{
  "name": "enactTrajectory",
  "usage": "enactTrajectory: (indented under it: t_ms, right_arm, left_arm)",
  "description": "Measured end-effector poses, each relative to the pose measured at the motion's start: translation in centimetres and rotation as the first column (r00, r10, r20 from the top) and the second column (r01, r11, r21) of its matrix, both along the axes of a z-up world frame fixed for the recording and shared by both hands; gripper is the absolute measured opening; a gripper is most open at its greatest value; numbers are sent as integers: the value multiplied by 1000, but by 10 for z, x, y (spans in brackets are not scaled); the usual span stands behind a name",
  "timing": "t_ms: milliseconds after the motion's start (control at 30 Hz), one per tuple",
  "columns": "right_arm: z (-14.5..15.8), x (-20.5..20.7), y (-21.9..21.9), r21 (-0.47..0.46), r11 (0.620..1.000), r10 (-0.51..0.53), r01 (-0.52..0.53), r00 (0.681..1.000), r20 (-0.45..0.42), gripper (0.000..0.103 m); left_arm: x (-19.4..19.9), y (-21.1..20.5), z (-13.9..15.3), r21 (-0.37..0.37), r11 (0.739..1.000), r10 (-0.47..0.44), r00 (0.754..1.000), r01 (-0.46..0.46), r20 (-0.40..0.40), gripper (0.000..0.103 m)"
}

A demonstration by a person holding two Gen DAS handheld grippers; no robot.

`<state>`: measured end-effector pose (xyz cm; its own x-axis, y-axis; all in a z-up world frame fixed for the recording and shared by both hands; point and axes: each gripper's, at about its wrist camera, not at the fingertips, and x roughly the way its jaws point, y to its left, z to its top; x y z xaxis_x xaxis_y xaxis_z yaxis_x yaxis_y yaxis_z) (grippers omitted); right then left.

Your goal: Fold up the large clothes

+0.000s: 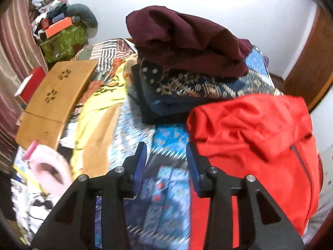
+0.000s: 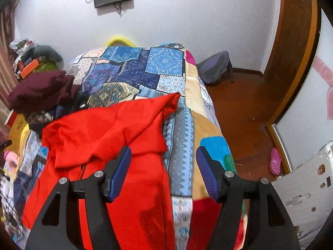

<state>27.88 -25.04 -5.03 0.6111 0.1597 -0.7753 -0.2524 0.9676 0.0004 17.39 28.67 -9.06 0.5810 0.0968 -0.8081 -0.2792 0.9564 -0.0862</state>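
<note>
A red garment (image 2: 108, 137) lies crumpled on the bed (image 2: 179, 137), over a patchwork bedspread (image 2: 145, 70) of blue, tan and patterned squares. Seen from the right wrist, it runs in a long band from the near edge of the bed up towards the middle, with one pointed corner reaching furthest away and a loose fold bunched across its width.

The right gripper (image 2: 163, 167) hangs above the garment's right-hand edge with its jaws apart and nothing between them; its blue ribbed pads (image 2: 119, 173) press on no cloth. The left gripper (image 1: 166, 166) is likewise released, its jaws standing apart over bare bedspread just beside the red garment's left edge (this view is blurred near the jaws, so whether one pad brushes the cloth cannot be told).

Beyond the red garment sits a stack of folded clothes: a maroon garment (image 1: 183, 39) on top of a dark blue patterned one (image 1: 187, 87). To the left of the stack lies a yellow cloth (image 1: 97, 104), and next to that a small wooden worktop (image 1: 54, 98) with flower-shaped cutouts. A pink clog (image 2: 275, 161) rests on the wooden floor (image 2: 239, 108) to the right of the bed.
</note>
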Motion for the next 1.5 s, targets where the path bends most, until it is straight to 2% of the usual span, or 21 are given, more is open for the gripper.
enactTrajectory:
  t_ms: [33, 100, 167, 300, 433, 600, 667, 867, 1033, 1067, 1200, 1233, 1267, 1300, 1333, 1367, 1400, 1500]
  right_arm:
    - [-2, -5, 0, -3, 1000, 1, -1, 1000, -2, 61]
    - [-7, -16, -1, -8, 1000, 4, -4, 1000, -11, 61]
    - [-14, -26, -5, -12, 1000, 0, 0, 1000, -23, 61]
    - [-30, -45, -11, -1, 1000, -15, 15, 998, -64, 61]
    - [-44, -60, -17, 13, 1000, -24, 26, 994, -110, 61]
    - [-59, -69, -21, 18, 999, -35, 38, 986, -165, 61]
    - [-64, -74, -23, 25, 999, -37, 43, 983, -179, 61]
    - [-82, -73, -24, 88, 995, -31, 53, 970, -240, 61]
    - [-107, -63, -16, 139, 989, 5, 44, 942, -336, 61]
    - [-110, -62, -14, 143, 989, 10, 41, 942, -336, 61]
    - [-114, -56, -14, 189, 979, -8, 70, 950, -312, 64]
    - [-114, -54, -14, 209, 974, -13, 83, 950, -313, 63]
    - [-115, -53, -16, 225, 969, -31, 105, 950, -310, 60]
    - [-115, -52, -16, 242, 961, -53, 133, 949, -311, 50]
    - [-116, -50, -15, 241, 961, -59, 139, 949, -310, 43]
    - [-115, -48, -13, 234, 962, -66, 142, 950, -306, 24]
    - [-114, -46, -12, 239, 960, -67, 144, 950, -305, 13]
    - [-107, -38, -14, 348, 927, -17, 136, 946, -323, 10]
  left_arm:
    - [-6, 0, -6, 8, 1000, -11, 1000, 11, -6, 41]
    - [-22, 3, -9, 13, 1000, -18, 1000, 18, -5, 53]
    - [-36, 2, -14, 11, 1000, -16, 1000, 16, -13, 58]
    - [-56, -7, -35, -32, 999, -47, 997, 45, -64, 58]
    - [-63, -19, -69, -146, 987, -78, 991, 62, -110, 58]
    - [-53, -42, -109, -267, 960, -127, 980, 82, -156, 58]
    - [-46, -52, -124, -328, 940, -159, 972, 94, -175, 58]
    - [-32, -65, -158, -421, 905, -182, 953, 65, -244, 59]
    - [-34, -68, -165, -487, 872, -174, 963, 52, -207, 59]
    - [-34, -69, -166, -512, 857, -176, 965, 52, -197, 59]
    - [-33, -80, -162, -539, 838, -214, 961, 91, -172, 59]
    - [-30, -84, -161, -537, 838, -223, 960, 100, -168, 57]
    - [-29, -89, -158, -536, 836, -236, 959, 118, -158, 50]
    - [-26, -94, -155, -532, 836, -248, 958, 134, -147, 39]
    - [-22, -100, -151, -529, 836, -255, 957, 147, -138, 33]
    - [-19, -104, -149, -530, 833, -262, 956, 156, -131, 20]
    - [-15, -108, -146, -531, 831, -268, 955, 164, -124, 9]
    - [0, -119, -128, -519, 828, -292, 953, 213, -76, 4]
